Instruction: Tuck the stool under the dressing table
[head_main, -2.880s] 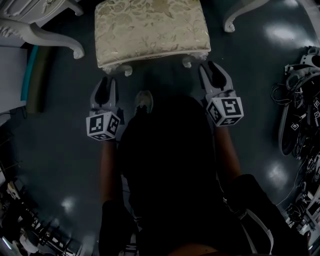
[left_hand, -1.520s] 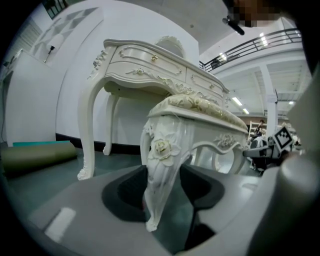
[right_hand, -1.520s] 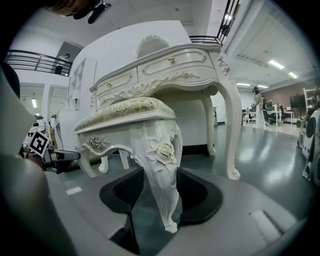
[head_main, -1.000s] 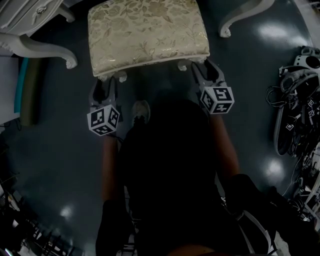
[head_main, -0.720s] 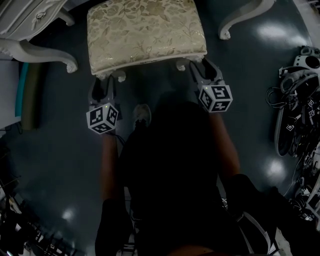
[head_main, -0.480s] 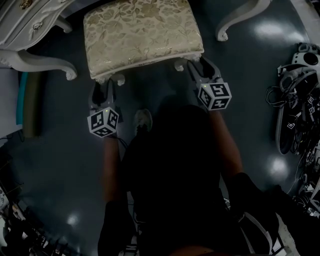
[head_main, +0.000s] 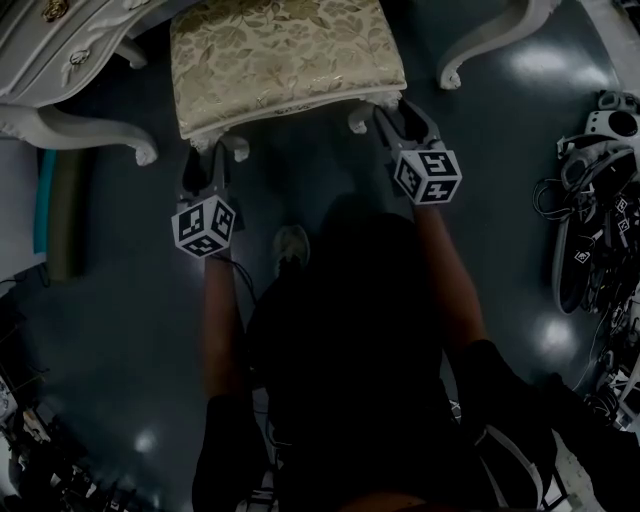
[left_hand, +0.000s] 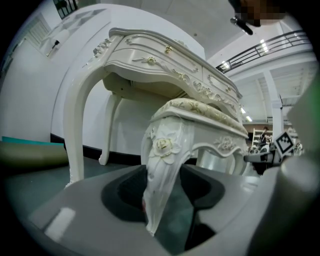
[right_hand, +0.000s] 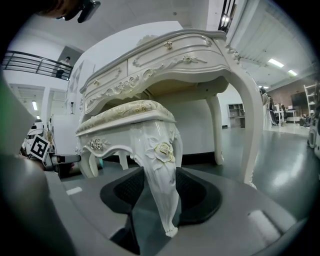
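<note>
The stool (head_main: 285, 60) has a gold floral cushion and white carved legs, and it stands between the legs of the white dressing table (head_main: 60, 40). My left gripper (head_main: 205, 160) is shut on the stool's near-left leg (left_hand: 162, 170), which rises between the dark pads in the left gripper view. At the near-right corner my right gripper (head_main: 400, 118) is shut on the near-right leg (right_hand: 160, 170). In the right gripper view the cushion (right_hand: 125, 112) sits just below the table's drawer front (right_hand: 170, 55). Both leg feet rest near the dark floor.
A pile of cables and gear (head_main: 600, 220) lies on the floor at the right. A rolled teal and green mat (head_main: 50, 200) lies at the left by the wall. The person's shoe (head_main: 290, 245) is on the floor just behind the stool.
The stool and both grippers have slid up the view, toward the dressing table. More of the cushion now lies between the table's front legs. Both grips have stayed the same.
</note>
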